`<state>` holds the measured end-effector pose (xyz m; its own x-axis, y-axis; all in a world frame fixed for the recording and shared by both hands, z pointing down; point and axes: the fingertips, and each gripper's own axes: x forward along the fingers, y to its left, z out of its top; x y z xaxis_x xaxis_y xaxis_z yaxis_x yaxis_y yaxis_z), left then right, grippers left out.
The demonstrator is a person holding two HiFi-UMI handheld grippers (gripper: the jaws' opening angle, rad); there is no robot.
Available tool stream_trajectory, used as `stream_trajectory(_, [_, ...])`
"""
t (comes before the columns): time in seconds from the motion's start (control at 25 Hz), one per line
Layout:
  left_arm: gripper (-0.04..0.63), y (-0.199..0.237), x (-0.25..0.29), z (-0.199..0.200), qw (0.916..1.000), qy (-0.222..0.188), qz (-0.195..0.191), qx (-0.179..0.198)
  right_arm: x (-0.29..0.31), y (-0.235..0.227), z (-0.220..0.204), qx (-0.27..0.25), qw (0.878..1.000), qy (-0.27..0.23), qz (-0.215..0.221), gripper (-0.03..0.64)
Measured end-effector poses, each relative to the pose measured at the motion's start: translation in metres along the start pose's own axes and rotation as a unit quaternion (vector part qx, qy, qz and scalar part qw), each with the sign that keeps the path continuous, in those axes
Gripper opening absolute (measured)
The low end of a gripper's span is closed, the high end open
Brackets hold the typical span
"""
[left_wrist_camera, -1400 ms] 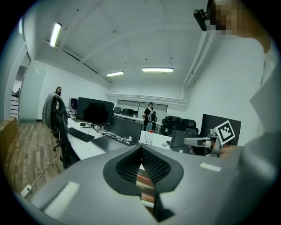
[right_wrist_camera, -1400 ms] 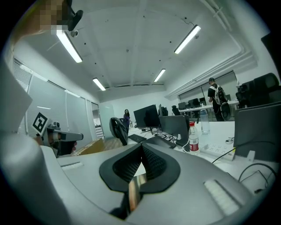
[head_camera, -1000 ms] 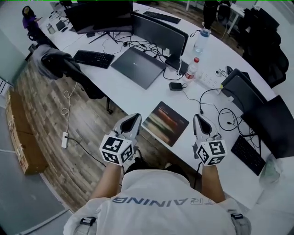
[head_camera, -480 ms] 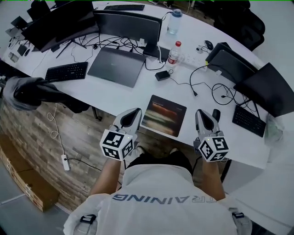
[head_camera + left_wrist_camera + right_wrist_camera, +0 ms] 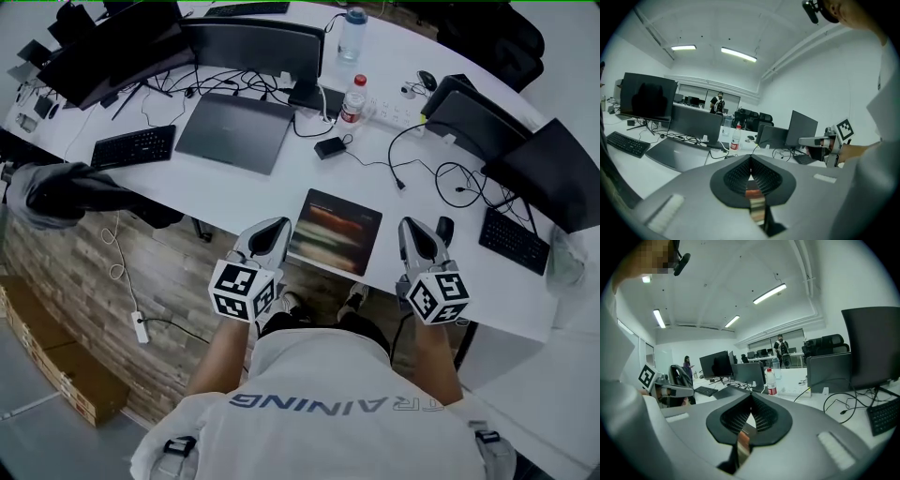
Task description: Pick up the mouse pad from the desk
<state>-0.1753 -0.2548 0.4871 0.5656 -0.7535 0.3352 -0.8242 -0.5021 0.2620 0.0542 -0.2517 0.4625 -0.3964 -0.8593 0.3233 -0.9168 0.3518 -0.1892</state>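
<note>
At the far left a keyboard point(image 5: 136, 147) and a closed laptop point(image 5: 234, 133) sit well back on the white tabletop point(image 5: 234, 197). Next comes the left hand-held gripper point(image 5: 275, 232), its 2 jaws pressed together on nothing, just beside the left edge of the mouse pad point(image 5: 336, 230). The pad lies flat near the front of the tabletop, between the 2 tools and touched by neither (its near edge seems to reach the rim, though I cannot tell whether it overhangs). To its right, the right hand-held gripper point(image 5: 413, 230) is likewise closed and empty, with loose cables point(image 5: 455, 178) beyond it.

The likely trouble is the pad's thinness. A closed jaw pair arriving at its edge would only shove it along the tabletop, or nudge it off the front. The jaws probably need to spread first, and 1 jaw must get under an edge. A shallow pinch could let the limp pad droop and slip out.
</note>
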Motion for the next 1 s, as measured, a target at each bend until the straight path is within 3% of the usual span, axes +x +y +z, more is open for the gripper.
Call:
stream_trajectory(0.16, [0.017,-0.001,0.018,-0.025,0.9991,0.039,0.009,0.012,-0.001,-0.01,-0.011,0.013,1.0,0.009,0.005,0.014])
stream_trajectory(0.4, [0.228,0.002,0.055,-0.092,0.99,0.139,-0.013,0.016,0.0,-0.013,-0.029,0.026,0.999,0.027,0.014,0.014])
stream_trajectory(0.56, [0.276,0.003,0.08,-0.152,0.9752,0.214,-0.014,0.054,0.001,-0.016,-0.038,0.03,0.999,0.039,0.02,0.014])
stream_trajectory(0.72, [0.316,-0.002,0.092,-0.208,0.9527,0.287,-0.018,0.1,0.001,-0.022,-0.044,0.032,0.998,0.05,0.021,0.014])
stream_trajectory(1.0, [0.331,0.003,0.102,-0.244,0.9359,0.335,-0.011,0.11,0.009,-0.019,-0.052,0.037,0.996,0.068,0.033,0.014])
